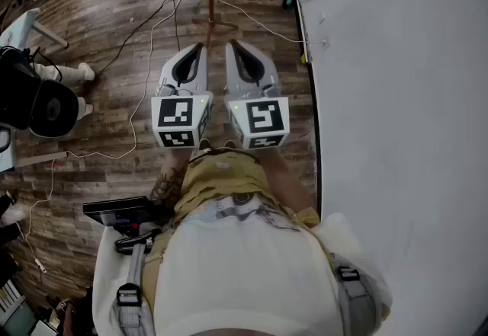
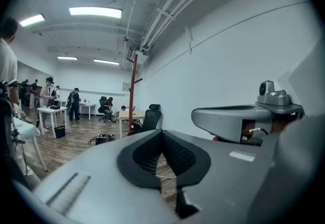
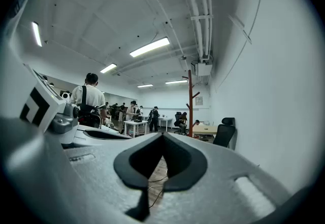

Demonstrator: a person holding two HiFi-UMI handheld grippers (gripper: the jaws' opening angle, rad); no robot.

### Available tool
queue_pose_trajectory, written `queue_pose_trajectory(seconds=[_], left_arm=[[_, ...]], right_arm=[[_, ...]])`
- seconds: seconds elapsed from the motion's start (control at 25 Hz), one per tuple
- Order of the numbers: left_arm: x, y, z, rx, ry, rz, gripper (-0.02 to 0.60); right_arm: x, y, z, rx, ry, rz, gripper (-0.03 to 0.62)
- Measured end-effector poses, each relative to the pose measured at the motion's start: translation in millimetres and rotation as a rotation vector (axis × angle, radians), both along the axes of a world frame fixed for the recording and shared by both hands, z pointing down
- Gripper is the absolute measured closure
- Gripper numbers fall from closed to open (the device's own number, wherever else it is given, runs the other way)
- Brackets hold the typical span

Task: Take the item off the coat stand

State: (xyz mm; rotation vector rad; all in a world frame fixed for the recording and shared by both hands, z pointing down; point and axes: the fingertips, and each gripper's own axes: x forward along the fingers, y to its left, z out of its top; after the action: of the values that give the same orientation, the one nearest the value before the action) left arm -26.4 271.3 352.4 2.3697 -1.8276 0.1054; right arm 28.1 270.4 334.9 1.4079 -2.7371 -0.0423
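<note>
The left tongs (image 2: pixel 162 153) are seen closed, tip against tip, with nothing held; only a strip of wooden floor (image 1: pixel 114 30) and a thin cable (image 1: pixel 151 31) are glimpsed through the dark hollow behind the tips. The right tongs (image 3: pixel 163 154) are likewise shut and empty. Both are held side by side and close together in front of the person, pointed away toward the far end of the room, with the marker cubes nearest the body.

The red coat stand (image 2: pixel 132 93) is found well apart from both tongs, far ahead and just beside the white wall (image 1: pixel 396 98) on the right. Short pegs are seen near its top, but whether anything hangs on them cannot be told at this distance. A black office chair (image 2: pixel 151 117) is placed just right of the stand's foot. Farther left, several people are gathered around a white tabletop (image 3: pixel 133 123), and one person (image 3: pixel 89 97) is seen nearer on the left.
</note>
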Motion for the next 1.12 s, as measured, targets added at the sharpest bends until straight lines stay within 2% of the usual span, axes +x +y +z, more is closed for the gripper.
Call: queue_pose_trajectory(seconds=[0.2,0.44,0.76,1.12], left_arm=[[-1.4,2.2,3.3,0.011,0.001,0.005,0.584],[-2.0,7.7,18.5,0.004,0.023,0.02,0.586],[-28.8,-4.2,54.6,-0.085,0.097,0.02,0.586],[-30.2,-21.2,64.0,-0.114,0.092,0.024,0.586]], right_arm=[[-3.8,4.9,2.2,0.001,-0.013,0.012,0.599],[7.6,1.7,22.8,-0.078,-0.053,0.059,0.598],[-6.2,-14.8,46.0,-0.143,-0.018,0.087,0.597],[-2.4,-38.3,59.8,-0.18,-0.029,0.108,0.597]])
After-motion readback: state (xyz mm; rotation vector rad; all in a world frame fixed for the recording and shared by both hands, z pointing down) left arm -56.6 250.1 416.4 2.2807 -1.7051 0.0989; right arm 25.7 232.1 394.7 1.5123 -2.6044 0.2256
